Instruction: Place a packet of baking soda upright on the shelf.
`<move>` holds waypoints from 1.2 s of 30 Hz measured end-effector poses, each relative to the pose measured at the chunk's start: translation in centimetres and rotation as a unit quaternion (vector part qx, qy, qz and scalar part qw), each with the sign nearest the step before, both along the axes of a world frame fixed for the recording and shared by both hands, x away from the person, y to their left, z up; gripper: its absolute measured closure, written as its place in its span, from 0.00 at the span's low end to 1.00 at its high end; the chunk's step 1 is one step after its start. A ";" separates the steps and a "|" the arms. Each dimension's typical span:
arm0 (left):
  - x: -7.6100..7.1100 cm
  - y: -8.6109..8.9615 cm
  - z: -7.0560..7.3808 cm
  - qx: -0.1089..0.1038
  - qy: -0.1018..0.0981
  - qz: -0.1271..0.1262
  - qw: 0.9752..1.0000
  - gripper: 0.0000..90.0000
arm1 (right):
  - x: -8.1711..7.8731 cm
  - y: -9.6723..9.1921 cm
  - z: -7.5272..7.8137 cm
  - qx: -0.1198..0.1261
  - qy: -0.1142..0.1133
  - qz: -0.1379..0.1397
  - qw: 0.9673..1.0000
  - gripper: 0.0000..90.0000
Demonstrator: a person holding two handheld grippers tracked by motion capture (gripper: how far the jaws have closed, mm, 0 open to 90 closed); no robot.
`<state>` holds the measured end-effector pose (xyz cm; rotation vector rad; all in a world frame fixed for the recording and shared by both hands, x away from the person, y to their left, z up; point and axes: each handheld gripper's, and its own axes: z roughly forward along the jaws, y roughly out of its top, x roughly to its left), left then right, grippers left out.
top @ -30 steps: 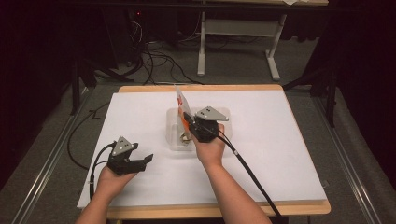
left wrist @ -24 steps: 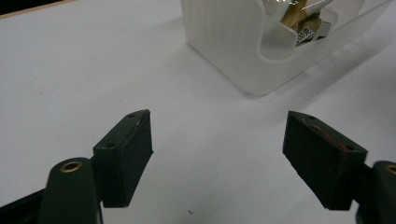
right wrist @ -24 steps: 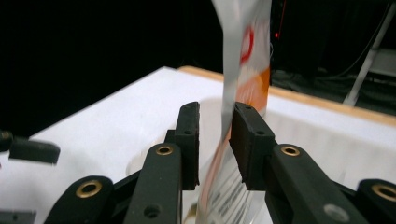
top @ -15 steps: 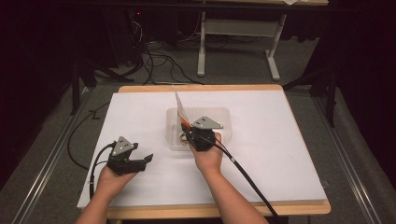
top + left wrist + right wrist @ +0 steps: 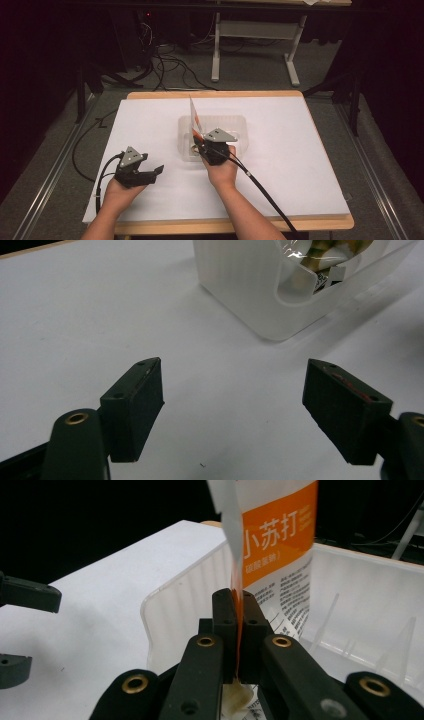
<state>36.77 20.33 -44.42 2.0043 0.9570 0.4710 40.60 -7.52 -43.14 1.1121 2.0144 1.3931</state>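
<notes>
A clear plastic bin (image 5: 235, 125) sits mid-table on the white sheet. My right gripper (image 5: 201, 140) is at the bin's front left corner, shut on an orange and white snack packet (image 5: 195, 118) that stands upright above the bin. In the right gripper view the jaws pinch the packet (image 5: 280, 540) at its lower edge, the bin wall (image 5: 175, 610) just beyond. My left gripper (image 5: 156, 171) rests open on the sheet to the left of the bin. In the left gripper view its fingers (image 5: 135, 400) are wide apart and the bin (image 5: 250, 290) with wrapped items inside lies ahead.
The white sheet (image 5: 300, 165) covers a wooden table (image 5: 220, 94). A cable (image 5: 265, 192) trails from the right gripper toward the front edge. Another cable (image 5: 102, 175) loops off the left gripper. Beyond the table are a dark floor, cables and a table frame (image 5: 255, 30).
My right gripper has drawn back toward the front of the bin with the packet, which now stands more upright. The left gripper has stayed in place.
</notes>
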 end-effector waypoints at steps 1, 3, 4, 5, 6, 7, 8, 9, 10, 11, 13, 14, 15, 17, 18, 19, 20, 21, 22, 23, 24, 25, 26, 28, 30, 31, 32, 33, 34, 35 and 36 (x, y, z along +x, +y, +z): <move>0.0 0.0 0.0 0.001 0.000 -0.001 1.000 0.27 | 0.0 0.0 -0.1 0.000 0.002 -0.001 1.000 1.00; 0.0 0.0 0.0 0.000 0.000 0.000 1.000 0.27 | 0.1 0.0 -0.4 -0.006 0.015 -0.002 1.000 1.00; 0.0 0.0 0.0 0.000 0.000 0.000 1.000 0.27 | 0.1 0.0 -0.4 -0.006 0.015 -0.002 1.000 1.00; 0.0 0.0 0.0 0.000 -0.001 -0.001 1.000 0.28 | 0.1 0.1 -1.2 -0.014 0.023 0.001 1.000 1.00; 0.0 0.0 0.0 0.000 -0.001 -0.001 1.000 0.28 | 0.1 0.1 -1.2 -0.014 0.023 0.001 1.000 1.00; 0.1 0.0 0.0 0.001 0.000 -0.001 1.000 0.28 | 0.0 0.0 -1.6 -0.005 0.024 0.001 1.000 0.99; 0.1 0.0 0.0 0.002 0.001 -0.001 1.000 0.28 | 0.0 -0.1 -1.5 -0.001 0.023 0.001 1.000 0.98; 0.1 -0.1 -0.1 0.003 0.002 -0.001 1.000 0.28 | 0.0 -0.1 -1.5 0.001 0.024 0.001 1.000 0.94; 0.1 -0.1 -0.1 0.003 0.002 -0.001 1.000 0.28 | 0.0 -0.1 -1.5 0.001 0.024 0.001 1.000 0.94; 0.1 -0.1 -0.1 0.002 0.002 -0.002 1.000 0.28 | 0.0 -0.2 -1.2 0.004 0.018 -0.001 1.000 0.82; 0.1 -0.2 -0.1 0.003 0.000 -0.002 1.000 0.28 | 0.0 -0.3 -0.8 0.009 0.013 -0.013 1.000 0.72; 0.1 -0.2 -0.1 0.003 0.000 -0.002 1.000 0.28 | 0.0 -0.3 -0.8 0.009 0.013 -0.013 1.000 0.72; 0.1 -0.1 -0.1 0.003 0.001 -0.002 1.000 0.28 | 0.1 -0.3 -0.6 0.013 0.008 -0.018 1.000 0.68; 0.1 -0.1 -0.1 0.001 0.000 -0.001 1.000 0.28 | 0.5 -0.3 0.1 0.018 0.000 -0.026 0.999 0.75; 0.1 -0.1 0.0 0.002 0.001 -0.001 1.000 0.28 | 0.6 -0.3 0.3 0.016 -0.002 -0.028 0.999 0.84; 0.1 -0.1 -0.1 0.003 0.001 -0.002 1.000 0.28 | 0.7 -0.4 0.4 0.016 -0.003 -0.024 1.000 0.93; 0.1 -0.1 -0.1 0.003 0.001 -0.002 1.000 0.28 | 0.7 -0.4 0.4 0.016 -0.003 -0.024 1.000 0.93; 0.1 -0.1 -0.1 0.004 0.001 -0.003 1.000 0.28 | 0.8 -0.4 0.4 0.016 -0.001 -0.024 1.000 0.99; 0.1 -0.2 -0.1 0.003 0.001 -0.003 1.000 0.28 | 1.0 -0.3 0.3 0.013 0.001 -0.021 1.000 1.00; 0.1 -0.2 -0.1 0.003 0.001 -0.002 1.000 0.28 | 1.0 -0.2 0.1 0.009 0.002 -0.022 1.000 1.00; 0.1 -0.2 -0.1 0.003 0.001 -0.002 1.000 0.28 | 1.0 0.0 0.0 0.005 0.003 -0.021 1.000 1.00; 0.1 -0.2 -0.1 0.003 0.001 -0.002 1.000 0.28 | 0.9 0.1 -0.2 0.001 0.003 -0.020 1.000 1.00; 0.1 -0.2 -0.1 0.004 0.001 -0.003 1.000 0.28 | 0.8 0.2 -0.3 -0.001 0.004 -0.019 1.000 1.00; 0.1 -0.2 -0.1 0.004 0.001 -0.003 1.000 0.28 | 0.8 0.3 -0.4 0.001 0.005 -0.017 1.000 1.00; 0.1 -0.1 0.0 0.004 0.001 -0.003 1.000 0.28 | 0.7 0.2 -0.3 0.004 0.008 -0.016 1.000 0.99; 0.1 -0.1 0.0 0.001 -0.001 -0.001 1.000 0.28 | 0.8 0.1 -0.1 0.008 0.015 -0.004 1.000 0.88; 0.1 -0.1 0.0 0.002 0.000 -0.001 1.000 0.28 | 0.8 0.1 0.1 0.005 0.012 -0.003 1.000 0.83; 0.1 0.0 0.0 0.003 -0.001 -0.001 1.000 0.28 | 0.7 0.1 0.3 0.006 0.012 -0.004 1.000 0.78; 0.1 0.0 0.0 0.001 -0.001 0.000 1.000 0.28 | 0.7 0.0 0.6 0.008 0.009 -0.002 1.000 0.73; 0.1 0.0 0.0 0.001 -0.001 0.000 1.000 0.28 | 0.6 -0.1 0.8 0.009 0.008 -0.003 1.000 0.68; 0.1 0.0 0.0 0.001 -0.001 0.000 1.000 0.28 | 0.6 -0.1 0.8 0.009 0.008 -0.003 1.000 0.68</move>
